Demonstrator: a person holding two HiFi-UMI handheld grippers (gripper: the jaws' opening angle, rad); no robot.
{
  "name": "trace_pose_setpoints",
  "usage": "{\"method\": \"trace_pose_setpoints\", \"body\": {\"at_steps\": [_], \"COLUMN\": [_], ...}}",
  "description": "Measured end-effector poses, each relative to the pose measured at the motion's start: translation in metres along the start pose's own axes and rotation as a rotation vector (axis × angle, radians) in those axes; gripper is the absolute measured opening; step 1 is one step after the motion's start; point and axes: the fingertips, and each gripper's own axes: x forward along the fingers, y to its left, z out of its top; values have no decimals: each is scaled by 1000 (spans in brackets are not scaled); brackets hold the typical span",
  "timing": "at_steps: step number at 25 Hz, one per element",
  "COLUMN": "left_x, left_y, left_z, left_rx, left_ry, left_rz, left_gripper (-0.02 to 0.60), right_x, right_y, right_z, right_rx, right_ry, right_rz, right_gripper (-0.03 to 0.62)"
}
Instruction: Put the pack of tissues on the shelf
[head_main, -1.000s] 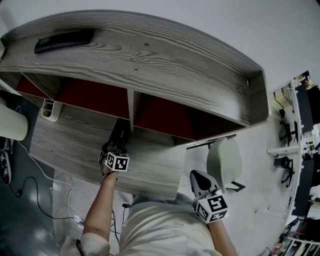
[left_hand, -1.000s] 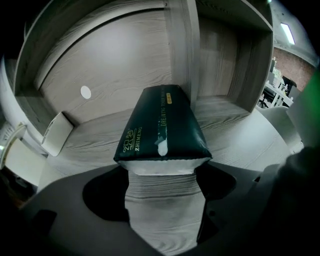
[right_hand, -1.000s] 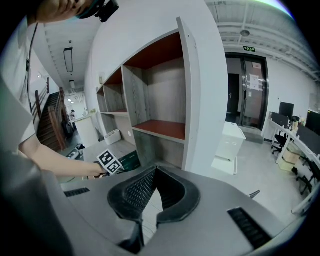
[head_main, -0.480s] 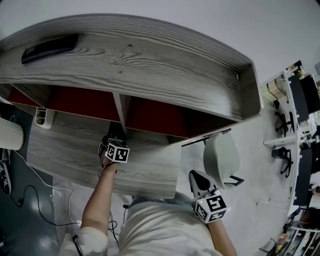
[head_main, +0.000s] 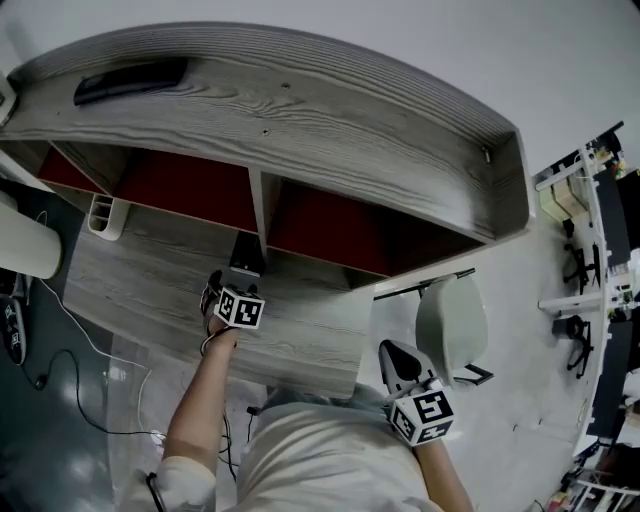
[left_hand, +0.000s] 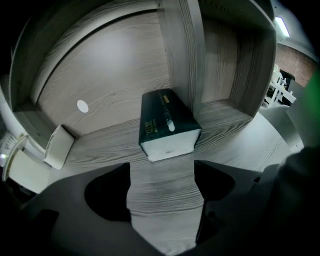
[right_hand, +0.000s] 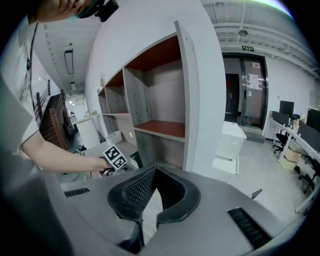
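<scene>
1. Tissues (left_hand: 167, 125): dark pack with gold print on top and a pale near end, lying at the counter's (left_hand: 100, 141) back edge by the shelf (left_hand: 182, 50) divider.
2. Left gripper (left_hand: 162, 169) jaws are spread, with nothing between them.
3. Right gripper (right_hand: 154, 170) jaws are pressed together.

Print on the tissue pack (left_hand: 167, 125) — unreadable blur.

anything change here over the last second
Nothing clear beyond the head camera swaying. The left gripper, open and empty, stays just short of the pack of tissues, which still lies at the foot of the shelf divider. The right gripper, shut, stays low at the person's side.
</scene>
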Motion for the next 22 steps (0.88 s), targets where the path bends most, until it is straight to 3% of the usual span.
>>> {"method": "trace_pose_setpoints", "body": {"at_steps": [2, 5, 6, 13, 18, 22], "left_x": [-20, -64, -78, -179, -253, -312], "left_y": [5, 14, 14, -13, -31, -33], "left_z": [-6, -4, -4, -7, 3, 19], "left_rx": [-50, -138, -166, -284, -370, -400], "left_ry": [-6, -53, -68, -172, -273, -373], "left_rz": [16, 63, 60, 8, 34, 97], "left_gripper": [369, 62, 24, 15, 15, 15], "right_x": [4, 9, 10, 20, 22, 27], "right_y": [2, 5, 7, 25, 44, 64], "right_z": [2, 8, 11, 38, 57, 69], "right_rx": [-12, -31, -37, -89, -126, -161], "right_ry": [-9, -30, -38, -105, -133, -145], "right_rz": [36, 94, 115, 285, 403, 507], "right_gripper": [28, 28, 28, 28, 27, 28]}}
